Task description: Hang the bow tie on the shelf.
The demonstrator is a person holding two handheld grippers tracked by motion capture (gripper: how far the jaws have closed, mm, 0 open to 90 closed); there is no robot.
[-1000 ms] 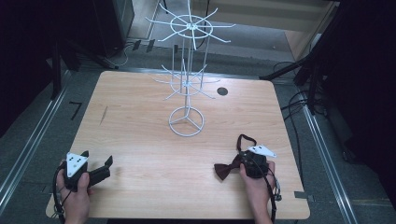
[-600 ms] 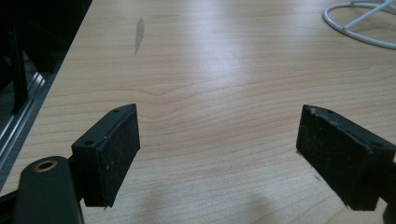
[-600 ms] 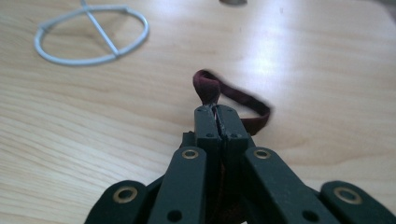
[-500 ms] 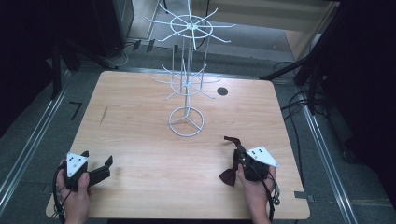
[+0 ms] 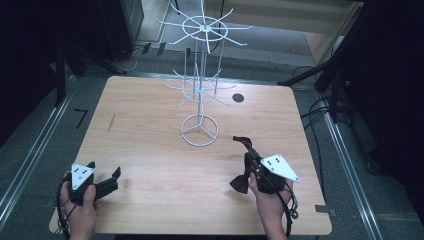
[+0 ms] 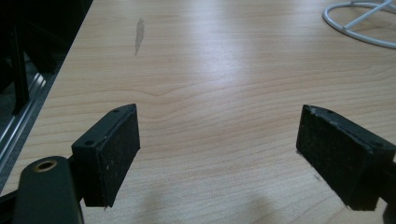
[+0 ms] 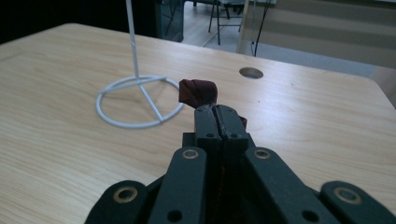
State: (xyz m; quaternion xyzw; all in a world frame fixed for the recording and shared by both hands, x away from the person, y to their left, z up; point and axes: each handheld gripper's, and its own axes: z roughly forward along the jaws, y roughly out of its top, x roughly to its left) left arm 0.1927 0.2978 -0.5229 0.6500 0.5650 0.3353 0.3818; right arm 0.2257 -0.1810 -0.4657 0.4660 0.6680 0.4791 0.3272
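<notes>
A dark maroon bow tie [image 5: 239, 183] is pinched in my right gripper [image 5: 251, 159], which is shut on it near the table's front right. Its bow part hangs on the left side of the jaws, and its strap [image 5: 243, 141] sticks out past the tips toward the rack. In the right gripper view, a maroon fold of the bow tie [image 7: 198, 92] pokes out beyond the shut right gripper [image 7: 215, 112]. My left gripper [image 5: 105, 170] rests at the front left corner, open. The pads [image 6: 114, 154] stand wide apart over bare wood, with nothing in the left gripper [image 6: 219, 154].
A white wire display rack [image 5: 200, 85] with hooked arms stands at the table's middle back on a ring base [image 5: 199, 130]. The ring base [image 7: 140, 100] lies just ahead of the right gripper. A round cable hole [image 5: 238, 98] is behind it. The table edge [image 5: 190, 231] runs close to both hands.
My right gripper has lifted and turned leftward with the bow tie, so the strap now points toward the rack. The left gripper has stayed put.
</notes>
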